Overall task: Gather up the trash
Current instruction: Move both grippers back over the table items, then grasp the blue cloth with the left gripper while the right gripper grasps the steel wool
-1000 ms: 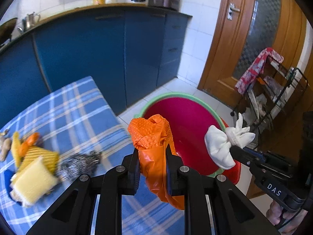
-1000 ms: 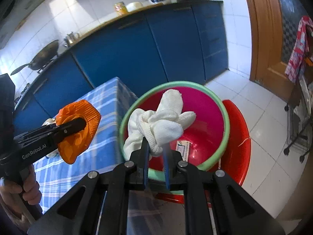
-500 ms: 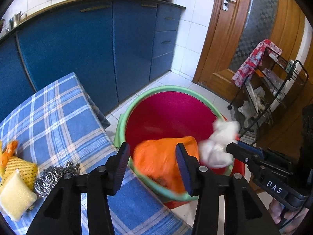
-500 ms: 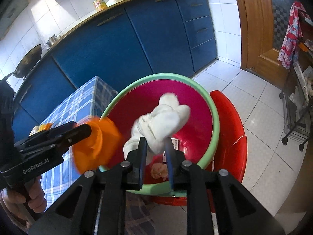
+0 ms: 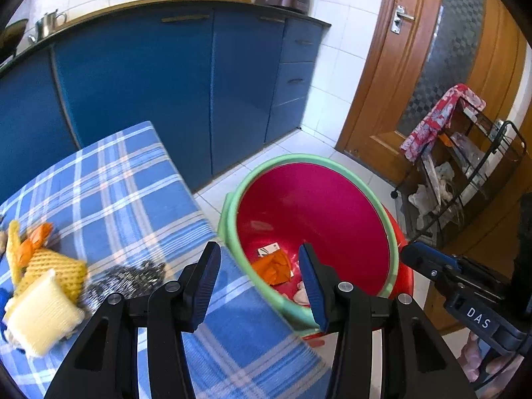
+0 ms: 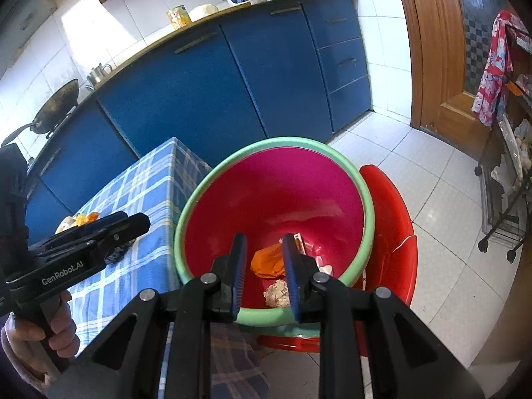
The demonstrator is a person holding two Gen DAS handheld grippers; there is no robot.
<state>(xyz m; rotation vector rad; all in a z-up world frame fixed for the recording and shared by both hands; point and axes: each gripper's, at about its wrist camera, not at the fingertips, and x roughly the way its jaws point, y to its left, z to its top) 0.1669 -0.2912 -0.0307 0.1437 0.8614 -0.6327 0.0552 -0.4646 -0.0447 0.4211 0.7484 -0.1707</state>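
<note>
Left wrist view looks down along the left claw [image 5: 259, 269]. Its two blue pads are wide apart and nothing is between them. Just past the tips sits the red bucket [image 5: 392, 242] with a green rim. Down inside it, between the two pads as the camera sees it, lies the orange glove [image 5: 272, 266]. A small white card [image 5: 267, 249] lies just behind the glove, and a bit of pale stuff shows by the right pad. To the left of the claw is the table with the blue checked cloth [image 5: 109, 193]. On the cloth, close to the left pad, lies a grey wire scrubber [image 5: 123, 279]. Further left lie two yellow sponges [image 5: 43, 309] and some orange bits. Off to the right, the right claw [image 5: 412, 256] pokes in from the side, and a hand holds its handle low in the corner.

From the right wrist view, the right claw [image 6: 264, 259] hangs over the near edge of the bucket [image 6: 365, 219]. Its jaws are opening, with a small gap and nothing held in it. Below the tips, on the bucket floor, lie the orange glove [image 6: 267, 261] and the white rag [image 6: 276, 294] balled up beside it, nearer to the claw. A red stool [image 6: 395, 236] stands under and to the right of the bucket. To the left, a hand [image 6: 36, 335] grips the black left claw [image 6: 133, 222], which points toward the bucket over the checked cloth [image 6: 146, 179]. Far behind are the blue cupboards [image 6: 232, 76].
</note>
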